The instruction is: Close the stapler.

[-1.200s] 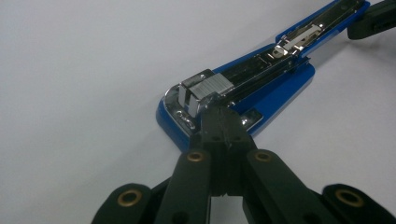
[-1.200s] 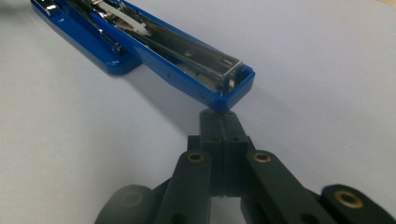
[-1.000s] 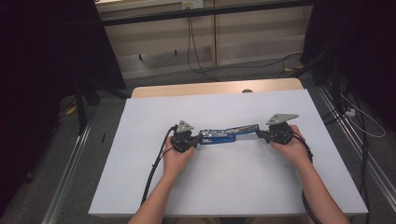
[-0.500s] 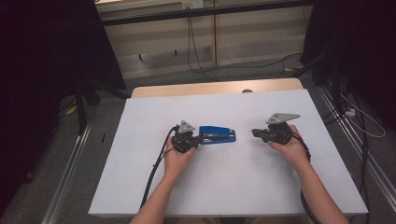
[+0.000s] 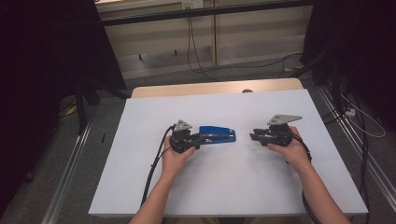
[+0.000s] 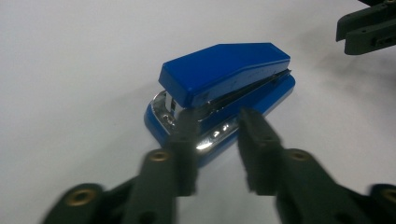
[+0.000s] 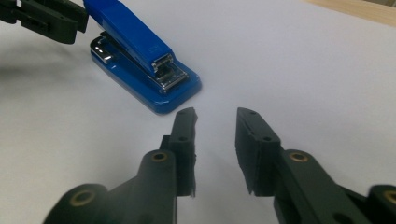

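A blue stapler [image 5: 218,134] lies flat on the white table [image 5: 233,186], a little left of centre. My left gripper [image 5: 198,138] is at its left end. In the left gripper view the stapler [image 6: 224,70] lies just beyond my left gripper [image 6: 217,126], whose open jaws reach its chrome hinge end without closing on it. My right gripper [image 5: 254,136] rests to the right, a short gap from the stapler's front. Its own view shows the right gripper [image 7: 215,116] open and empty, with the stapler [image 7: 135,37] ahead to the upper left.
A bare wooden strip [image 5: 215,87] runs along the table's far edge. Metal rails [image 5: 70,158] flank the table on the floor, and cables [image 5: 196,51] hang behind it. A black cable [image 5: 154,172] trails from the left gripper along the forearm.
One second ago both grippers were at the stapler's two ends. The right gripper has let go and drawn back to the right. The stapler has stayed by the left gripper.
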{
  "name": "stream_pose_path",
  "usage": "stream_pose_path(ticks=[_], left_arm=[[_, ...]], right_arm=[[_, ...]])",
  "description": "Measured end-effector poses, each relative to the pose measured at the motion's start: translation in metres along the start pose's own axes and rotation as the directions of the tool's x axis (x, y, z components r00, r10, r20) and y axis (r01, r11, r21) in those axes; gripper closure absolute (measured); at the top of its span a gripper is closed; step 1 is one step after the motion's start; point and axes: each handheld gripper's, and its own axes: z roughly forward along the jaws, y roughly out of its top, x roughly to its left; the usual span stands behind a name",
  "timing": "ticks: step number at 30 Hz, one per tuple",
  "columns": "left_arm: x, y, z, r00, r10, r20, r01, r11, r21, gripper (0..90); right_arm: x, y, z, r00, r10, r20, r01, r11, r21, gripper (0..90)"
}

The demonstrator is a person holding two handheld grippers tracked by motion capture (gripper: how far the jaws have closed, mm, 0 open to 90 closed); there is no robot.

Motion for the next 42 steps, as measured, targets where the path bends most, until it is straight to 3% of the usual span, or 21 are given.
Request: stream_pose_path(ticks=[4, 14, 26, 34, 42], left_arm=[[0.0, 0.002, -0.014, 1.0, -0.003, 0.009, 0.003, 0.9999, -0.011, 42.5], [0.008, 0.0, -0.045, 0.9998, 0.014, -0.014, -0.014, 0.9993, -0.035, 28.5], [0.01, -0.011, -0.067, 0.9993, 0.035, -0.014, -0.035, 0.999, -0.027, 21.4], [0.014, -0.021, -0.082, 0.9984, 0.049, -0.029, -0.049, 0.9984, -0.026, 17.2], [0.024, -0.03, -0.097, 0.9987, 0.029, -0.042, -0.03, 0.9989, -0.036, 15.0]], right_arm=[[0.006, 0.005, 0.0, 0.9999, -0.011, -0.008, 0.011, 1.0, -0.016, 56.8], [0.026, 0.004, -0.025, 0.9996, 0.0, 0.03, 0.002, 0.999, -0.054, 40.8], [0.046, -0.015, -0.046, 0.998, -0.034, 0.053, 0.037, 0.998, -0.041, 29.9], [0.049, -0.023, -0.053, 0.9975, -0.016, 0.068, 0.019, 0.999, -0.037, 24.5], [0.052, -0.029, -0.058, 0.996, -0.023, 0.086, 0.025, 0.999, -0.03, 22.4]])
